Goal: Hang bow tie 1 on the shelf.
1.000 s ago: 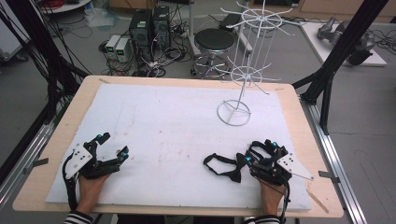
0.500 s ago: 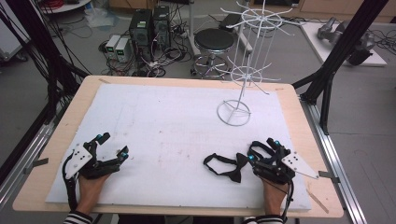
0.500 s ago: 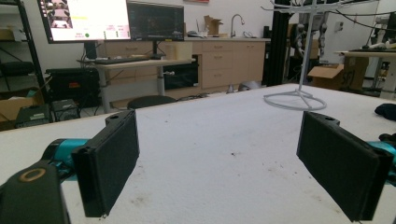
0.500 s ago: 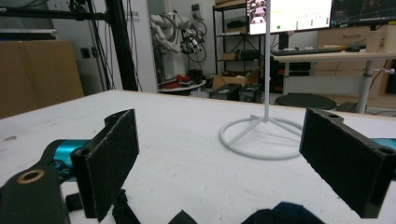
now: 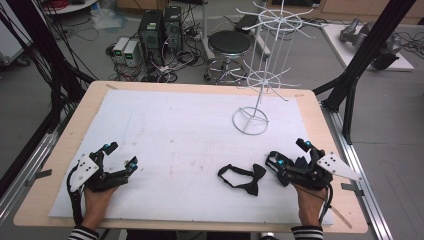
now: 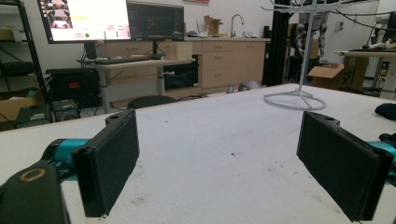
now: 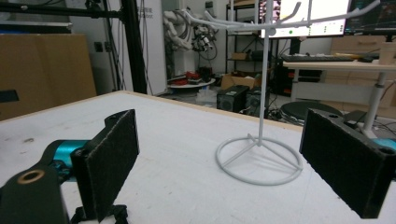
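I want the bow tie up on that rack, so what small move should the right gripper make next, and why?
Probably ease the right gripper left and down around the black bow tie: its jaws stand open, empty, and the tie lies flat just beside them, the white rack beyond.

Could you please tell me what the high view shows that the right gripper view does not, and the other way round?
High view: the person's left hand and right hand, the open left tongs, and the whole black bow tie lying flat just left of the right tongs.
Right gripper view: the rough black pads close up, set wide apart, and a lit monitor above a desk.
Both: the white wire rack standing upright on the white table cover.
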A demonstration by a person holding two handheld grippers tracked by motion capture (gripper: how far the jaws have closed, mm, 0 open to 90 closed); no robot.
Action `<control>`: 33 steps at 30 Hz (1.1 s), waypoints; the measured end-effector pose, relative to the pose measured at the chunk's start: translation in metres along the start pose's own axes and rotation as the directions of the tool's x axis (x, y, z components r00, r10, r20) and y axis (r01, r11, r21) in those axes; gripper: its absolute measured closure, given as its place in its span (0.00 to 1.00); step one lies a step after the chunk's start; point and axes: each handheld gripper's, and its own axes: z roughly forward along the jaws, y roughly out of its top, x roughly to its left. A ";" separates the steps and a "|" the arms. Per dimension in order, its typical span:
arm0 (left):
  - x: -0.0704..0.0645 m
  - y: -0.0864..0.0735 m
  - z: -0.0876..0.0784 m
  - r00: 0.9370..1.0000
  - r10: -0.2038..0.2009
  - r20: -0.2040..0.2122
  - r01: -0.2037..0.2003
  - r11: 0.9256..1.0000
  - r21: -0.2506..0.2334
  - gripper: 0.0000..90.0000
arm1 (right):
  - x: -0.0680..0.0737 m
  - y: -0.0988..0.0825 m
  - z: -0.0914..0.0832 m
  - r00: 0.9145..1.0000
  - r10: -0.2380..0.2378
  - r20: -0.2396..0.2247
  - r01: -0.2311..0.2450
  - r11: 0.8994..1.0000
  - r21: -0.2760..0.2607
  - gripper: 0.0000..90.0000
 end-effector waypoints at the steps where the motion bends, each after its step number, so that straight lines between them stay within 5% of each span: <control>1: 0.000 0.000 0.000 1.000 0.000 -0.001 0.000 1.000 -0.001 0.15 | -0.002 0.004 0.000 1.000 -0.007 -0.006 0.007 1.000 0.006 0.12; 8: 0.000 0.000 0.000 1.000 -0.001 0.000 0.001 1.000 -0.001 0.15 | -0.013 0.020 0.000 0.999 -0.022 -0.047 0.026 0.997 0.078 0.12; 14: 0.000 0.000 0.000 1.000 -0.001 -0.001 0.001 1.000 -0.002 0.15 | -0.024 0.029 0.002 0.996 -0.049 -0.079 0.062 0.981 0.182 0.12; 18: 0.000 0.000 0.000 1.000 -0.002 -0.001 0.002 1.000 -0.003 0.15 | -0.030 0.034 0.004 0.990 -0.067 -0.123 0.097 0.961 0.258 0.12; 24: 0.000 0.000 0.000 1.000 -0.003 -0.002 0.002 1.000 -0.003 0.15 | -0.040 0.043 0.013 0.976 -0.093 -0.199 0.165 0.907 0.386 0.12; 28: 0.000 0.000 0.000 1.000 -0.002 -0.002 0.002 1.000 -0.003 0.15 | -0.044 0.046 0.015 0.970 -0.097 -0.223 0.183 0.893 0.412 0.12; 30: 0.000 0.000 0.000 1.000 -0.001 -0.001 0.001 1.000 -0.003 0.15 | -0.047 0.047 0.017 0.961 -0.116 -0.250 0.219 0.872 0.438 0.12; 33: 0.000 0.000 0.000 1.000 -0.002 -0.001 0.002 1.000 -0.003 0.15 | -0.049 0.047 0.018 0.956 -0.119 -0.268 0.235 0.858 0.457 0.12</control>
